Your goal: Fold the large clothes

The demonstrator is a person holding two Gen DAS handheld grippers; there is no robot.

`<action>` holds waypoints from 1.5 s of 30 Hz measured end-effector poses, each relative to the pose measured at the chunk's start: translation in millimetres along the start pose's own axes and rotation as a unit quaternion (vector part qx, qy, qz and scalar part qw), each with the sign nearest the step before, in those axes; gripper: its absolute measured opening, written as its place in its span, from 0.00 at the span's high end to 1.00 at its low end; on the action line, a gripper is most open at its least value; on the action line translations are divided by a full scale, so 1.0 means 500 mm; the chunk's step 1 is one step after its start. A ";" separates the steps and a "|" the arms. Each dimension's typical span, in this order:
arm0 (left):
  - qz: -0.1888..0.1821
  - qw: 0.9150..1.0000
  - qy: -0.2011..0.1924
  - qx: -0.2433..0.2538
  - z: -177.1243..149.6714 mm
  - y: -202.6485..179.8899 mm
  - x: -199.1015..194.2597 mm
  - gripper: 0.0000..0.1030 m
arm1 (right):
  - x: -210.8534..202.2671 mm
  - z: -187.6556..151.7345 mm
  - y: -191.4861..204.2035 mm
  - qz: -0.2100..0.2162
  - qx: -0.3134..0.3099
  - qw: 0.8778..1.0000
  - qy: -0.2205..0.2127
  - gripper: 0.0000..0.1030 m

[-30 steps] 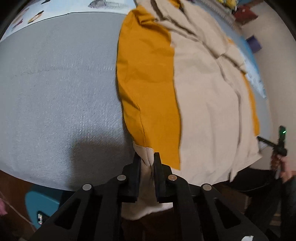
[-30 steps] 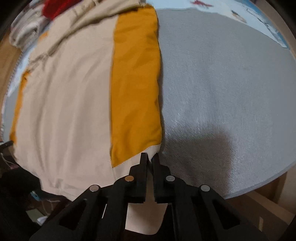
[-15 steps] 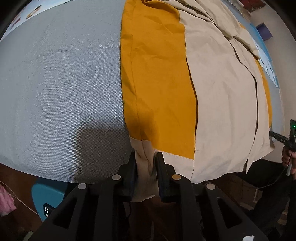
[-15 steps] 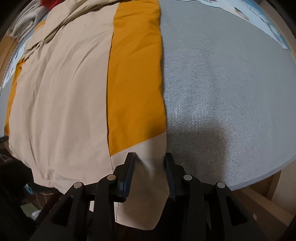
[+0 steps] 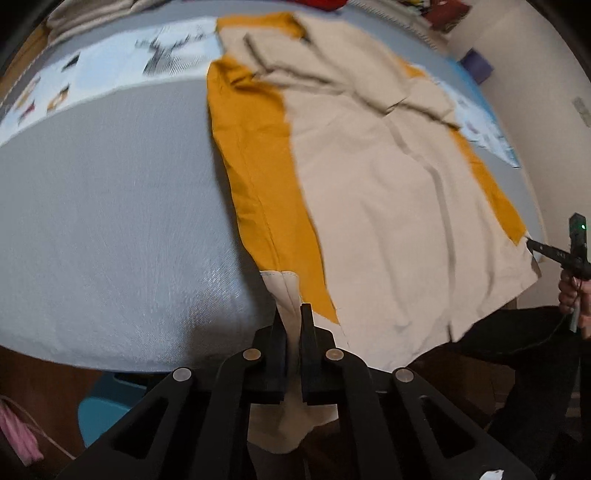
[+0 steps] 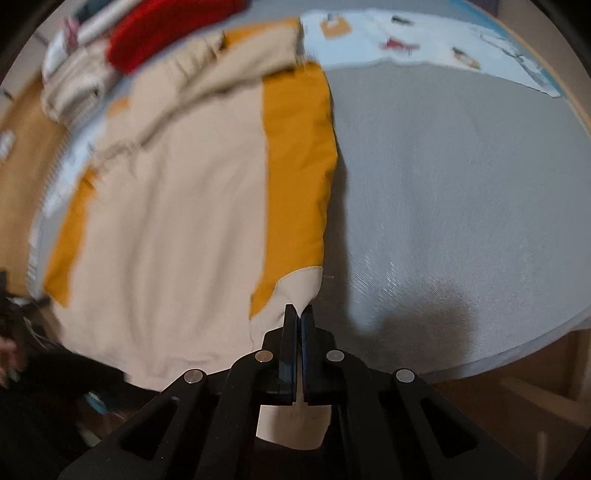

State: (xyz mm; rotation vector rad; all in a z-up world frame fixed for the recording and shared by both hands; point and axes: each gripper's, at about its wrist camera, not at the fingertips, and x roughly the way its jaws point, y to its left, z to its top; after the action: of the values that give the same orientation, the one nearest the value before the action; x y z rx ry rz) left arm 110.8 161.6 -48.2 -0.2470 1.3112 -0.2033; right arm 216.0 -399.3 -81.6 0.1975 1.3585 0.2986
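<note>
A large beige garment with mustard-yellow side panels lies spread on the grey bed. My left gripper is shut on its beige hem at the near left corner, by the yellow panel. In the right wrist view the same garment lies to the left. My right gripper is shut on the beige hem at the near right corner, by the yellow panel. Hem cloth hangs below both grippers over the bed's near edge.
The grey sheet lies beside the garment. A light blue printed cover lies at the far end. Red cloth and other clothes are piled at the head. The other gripper and hand show at right. A blue object is below the bed.
Both grippers have pulled back and lifted, so more of the bed's far end shows. The right jaws, wider half a second ago, have closed on the hem. The garment is drawn taut toward the near edge.
</note>
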 end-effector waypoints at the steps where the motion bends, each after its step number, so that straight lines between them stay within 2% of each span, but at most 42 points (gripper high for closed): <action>1: -0.003 1.000 -0.006 0.004 -0.002 -0.007 -0.011 0.97 | -0.026 -0.001 0.008 0.014 0.004 1.000 -0.016 0.99; 5: -0.028 0.999 -0.031 0.004 0.001 0.000 -0.074 0.98 | -0.112 -0.015 -0.013 0.051 0.005 0.997 -0.062 0.99; 6: -0.036 0.999 -0.038 0.003 0.000 0.002 -0.090 0.98 | -0.135 -0.024 -0.033 0.058 0.007 0.996 -0.070 0.99; 11: -0.070 0.996 -0.057 0.001 -0.011 0.011 -0.152 0.99 | -0.211 -0.048 -0.036 0.082 0.006 0.992 -0.098 0.99; 16: -0.094 0.993 -0.060 0.024 -0.057 -0.015 -0.214 0.99 | -0.282 -0.093 -0.041 0.095 -0.002 0.988 -0.120 0.99; 21: -0.121 0.990 -0.069 0.036 -0.109 -0.027 -0.279 0.99 | -0.370 -0.176 -0.067 0.114 0.029 0.982 -0.147 0.99; 26: -0.140 0.986 -0.085 0.025 -0.136 -0.019 -0.312 0.99 | -0.452 -0.256 -0.087 0.122 0.058 0.973 -0.188 0.99; 30: -0.155 0.982 -0.106 -0.008 -0.095 0.015 -0.293 0.99 | -0.482 -0.266 -0.089 0.122 0.064 0.966 -0.217 0.99; 34: -0.167 0.977 -0.126 -0.050 -0.006 0.062 -0.234 0.99 | -0.457 -0.188 -0.092 0.120 0.059 0.962 -0.239 0.99; 38: -0.172 0.969 -0.142 -0.101 0.118 0.107 -0.147 0.99 | -0.375 -0.035 -0.096 0.099 0.055 0.964 -0.241 0.99; 43: -0.135 0.969 -0.155 -0.138 0.254 0.144 -0.027 0.99 | -0.221 0.183 -0.111 0.051 0.075 0.969 -0.229 0.99; 45: -0.129 0.967 -0.148 -0.164 0.285 0.166 0.030 0.99 | -0.156 0.243 -0.118 0.039 0.088 0.970 -0.223 0.99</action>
State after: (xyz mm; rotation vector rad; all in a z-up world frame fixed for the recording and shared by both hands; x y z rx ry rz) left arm 253.1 245.6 -52.5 -0.7058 1.0075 -0.1594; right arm 326.2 -476.2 -2.5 0.4401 0.9304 0.1835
